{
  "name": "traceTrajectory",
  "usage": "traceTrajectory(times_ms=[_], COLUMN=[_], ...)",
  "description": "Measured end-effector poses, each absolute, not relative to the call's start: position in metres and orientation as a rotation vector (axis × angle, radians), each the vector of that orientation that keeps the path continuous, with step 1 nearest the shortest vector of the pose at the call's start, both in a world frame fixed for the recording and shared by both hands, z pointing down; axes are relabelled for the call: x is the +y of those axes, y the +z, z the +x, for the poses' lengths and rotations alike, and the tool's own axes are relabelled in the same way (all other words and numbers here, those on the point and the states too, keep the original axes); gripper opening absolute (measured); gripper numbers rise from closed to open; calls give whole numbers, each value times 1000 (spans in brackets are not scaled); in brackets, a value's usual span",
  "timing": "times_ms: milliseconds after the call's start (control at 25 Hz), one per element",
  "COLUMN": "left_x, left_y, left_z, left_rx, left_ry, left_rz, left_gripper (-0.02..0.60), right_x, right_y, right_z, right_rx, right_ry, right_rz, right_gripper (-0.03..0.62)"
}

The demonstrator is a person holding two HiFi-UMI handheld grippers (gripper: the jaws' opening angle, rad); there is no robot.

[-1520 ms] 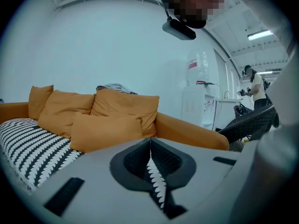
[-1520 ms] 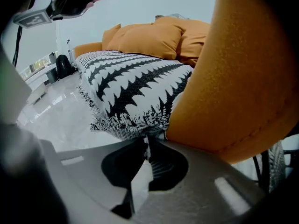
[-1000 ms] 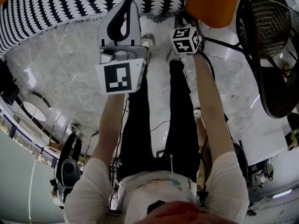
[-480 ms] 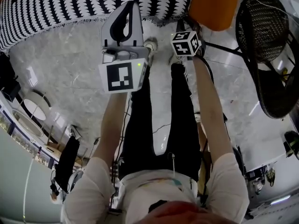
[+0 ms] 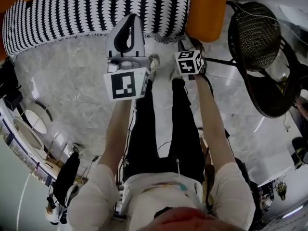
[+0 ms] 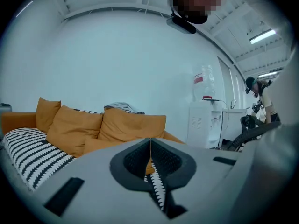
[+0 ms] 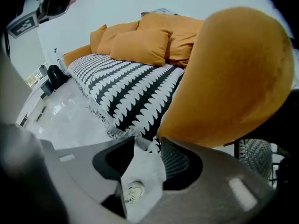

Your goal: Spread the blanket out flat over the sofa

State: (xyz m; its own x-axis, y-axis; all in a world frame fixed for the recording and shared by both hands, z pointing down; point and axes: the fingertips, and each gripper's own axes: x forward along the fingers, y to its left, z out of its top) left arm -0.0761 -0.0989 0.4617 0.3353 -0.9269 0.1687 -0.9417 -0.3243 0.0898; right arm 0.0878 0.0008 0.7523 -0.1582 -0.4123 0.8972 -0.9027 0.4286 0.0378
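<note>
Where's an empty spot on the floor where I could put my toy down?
The widest bare patch is the marble floor on the left, between the fringe of the striped blanket and the person's legs. A narrower strip lies between the legs and the black wicker chair. It's crowded around the shoes, by the orange sofa arm.

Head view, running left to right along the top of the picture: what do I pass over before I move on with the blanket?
striped blanket → orange sofa arm → black mesh chair
</note>
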Motion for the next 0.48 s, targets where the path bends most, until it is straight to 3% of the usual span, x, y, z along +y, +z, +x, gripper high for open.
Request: traceTrajectory(times_ms=[480], left_x=[-87], left_y=[302], left_z=[-84], left_rx=[-1823], left_ry=[-74], left_rz=[2405], left_gripper=[17], right_x=[-29], right_y=[566], right_z=[51], right_rx=[-1950], right_ry=[613], right_rz=[1274], right_gripper=[143])
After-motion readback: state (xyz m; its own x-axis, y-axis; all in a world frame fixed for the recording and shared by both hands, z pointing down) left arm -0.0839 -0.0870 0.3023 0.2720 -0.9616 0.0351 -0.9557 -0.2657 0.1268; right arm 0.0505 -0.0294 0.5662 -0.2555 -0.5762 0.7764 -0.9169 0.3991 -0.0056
